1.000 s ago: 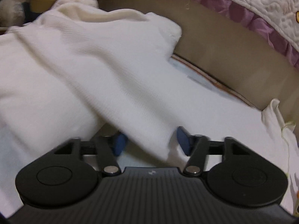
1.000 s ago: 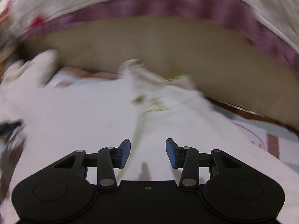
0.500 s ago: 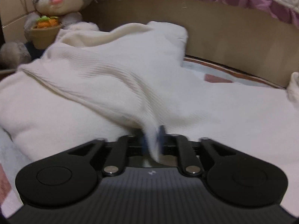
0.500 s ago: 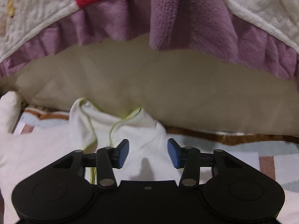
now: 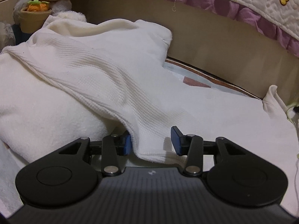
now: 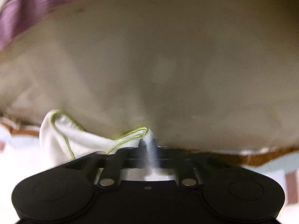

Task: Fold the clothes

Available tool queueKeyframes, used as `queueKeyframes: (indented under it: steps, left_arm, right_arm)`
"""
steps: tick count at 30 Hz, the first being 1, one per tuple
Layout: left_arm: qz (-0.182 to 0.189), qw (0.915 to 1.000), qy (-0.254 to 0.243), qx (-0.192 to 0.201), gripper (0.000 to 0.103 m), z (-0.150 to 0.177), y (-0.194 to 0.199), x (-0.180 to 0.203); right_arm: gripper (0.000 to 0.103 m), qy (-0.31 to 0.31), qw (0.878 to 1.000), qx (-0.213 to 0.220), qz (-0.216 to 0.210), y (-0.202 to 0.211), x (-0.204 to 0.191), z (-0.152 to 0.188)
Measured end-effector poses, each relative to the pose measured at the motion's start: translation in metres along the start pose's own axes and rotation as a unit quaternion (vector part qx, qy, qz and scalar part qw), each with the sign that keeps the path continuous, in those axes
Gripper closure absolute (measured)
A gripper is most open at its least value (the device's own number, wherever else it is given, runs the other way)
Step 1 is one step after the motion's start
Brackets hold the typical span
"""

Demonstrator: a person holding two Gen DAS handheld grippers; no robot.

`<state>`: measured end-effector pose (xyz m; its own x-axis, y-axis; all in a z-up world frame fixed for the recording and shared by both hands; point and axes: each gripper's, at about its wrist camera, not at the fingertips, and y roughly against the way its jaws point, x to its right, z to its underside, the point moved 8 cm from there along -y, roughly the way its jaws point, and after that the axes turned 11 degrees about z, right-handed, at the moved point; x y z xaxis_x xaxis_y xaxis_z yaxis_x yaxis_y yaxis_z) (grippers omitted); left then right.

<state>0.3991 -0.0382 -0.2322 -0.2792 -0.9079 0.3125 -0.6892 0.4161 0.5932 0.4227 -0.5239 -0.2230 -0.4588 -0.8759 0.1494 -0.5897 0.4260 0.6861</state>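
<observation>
A white waffle-knit top (image 5: 97,69) lies spread on the bed, one sleeve (image 5: 147,130) folded diagonally toward me. The cuff end of that sleeve sits between the blue pads of my left gripper (image 5: 151,142), whose jaws are opening; the left pad (image 5: 127,143) touches the cloth and the right pad stands apart from it. In the blurred right wrist view my right gripper (image 6: 149,145) is shut on the green-trimmed edge (image 6: 130,136) of a white garment (image 6: 61,132) near the bed's beige wall. That same trimmed corner (image 5: 272,100) shows at the left view's far right.
A plush rabbit with a carrot pot (image 5: 35,16) sits at the back left. A beige padded wall (image 5: 214,52) rims the bed, with a purple-frilled quilt (image 5: 243,9) draped over it. A fleecy white blanket (image 5: 46,115) lies under the top; patterned sheet (image 5: 196,82) shows behind.
Half a second ago my left jaws pinched the sleeve; now they stand apart around it. My right gripper moved forward and down to the green-trimmed edge and shut on it.
</observation>
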Motion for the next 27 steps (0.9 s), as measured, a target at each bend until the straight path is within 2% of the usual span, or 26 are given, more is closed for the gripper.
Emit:
queueKeyframes:
  steps: [4, 6, 9, 10, 12, 14, 15, 17, 19, 21, 24, 26, 27]
  left_arm:
    - [-0.006, 1.0, 0.0, 0.0, 0.061, 0.0, -0.002, 0.001]
    - [-0.01, 0.9999, -0.004, -0.002, 0.061, 0.001, -0.003, 0.001]
    - [-0.015, 0.9998, -0.013, -0.006, 0.061, 0.002, -0.005, 0.001]
    - [-0.016, 0.9997, -0.015, -0.008, 0.06, 0.003, -0.005, 0.001]
    - [-0.013, 0.9998, -0.013, -0.012, 0.06, 0.003, -0.005, 0.0]
    - [-0.008, 0.9999, -0.008, -0.012, 0.06, 0.003, -0.004, 0.0]
    - [-0.006, 0.9999, -0.005, -0.012, 0.06, 0.002, -0.004, -0.001]
    - [0.003, 0.9999, 0.004, -0.01, 0.06, 0.001, -0.004, -0.001]
    - [0.016, 0.9998, 0.014, -0.006, 0.06, 0.0, -0.004, -0.001]
    - [0.027, 0.9992, 0.029, 0.002, 0.06, -0.002, -0.003, -0.003]
    - [0.036, 0.9983, 0.045, 0.009, 0.06, -0.002, -0.002, -0.006]
    - [0.038, 0.9983, 0.044, 0.009, 0.06, -0.002, -0.003, -0.006]
    - [0.037, 0.9984, 0.042, 0.009, 0.06, -0.002, -0.003, -0.006]
  right_arm:
    - [0.099, 0.002, 0.995, 0.096, 0.039, 0.041, 0.017, -0.014]
    - [0.099, -0.014, 0.991, 0.121, 0.047, 0.054, 0.027, -0.018]
    - [0.099, 0.02, 0.991, 0.12, 0.058, 0.05, 0.023, -0.017]
    - [0.096, 0.029, 0.992, 0.108, 0.06, 0.043, 0.022, -0.016]
    - [0.085, 0.01, 0.996, 0.063, 0.055, 0.032, 0.021, -0.012]
    - [0.06, -0.025, 0.997, 0.057, 0.049, 0.037, 0.019, -0.009]
    - [0.055, -0.045, 0.996, 0.064, 0.034, 0.043, 0.016, -0.007]
    - [0.053, -0.083, 0.996, 0.025, -0.038, 0.042, 0.001, 0.004]
    - [0.053, -0.121, 0.985, -0.026, -0.117, 0.04, -0.015, 0.016]
    - [0.053, -0.165, 0.967, -0.091, -0.174, 0.031, -0.029, 0.031]
    - [0.05, -0.221, 0.94, -0.154, -0.211, 0.015, -0.046, 0.045]
    - [0.047, -0.242, 0.928, -0.176, -0.224, 0.004, -0.057, 0.047]
    - [0.047, -0.243, 0.927, -0.176, -0.227, 0.001, -0.061, 0.044]
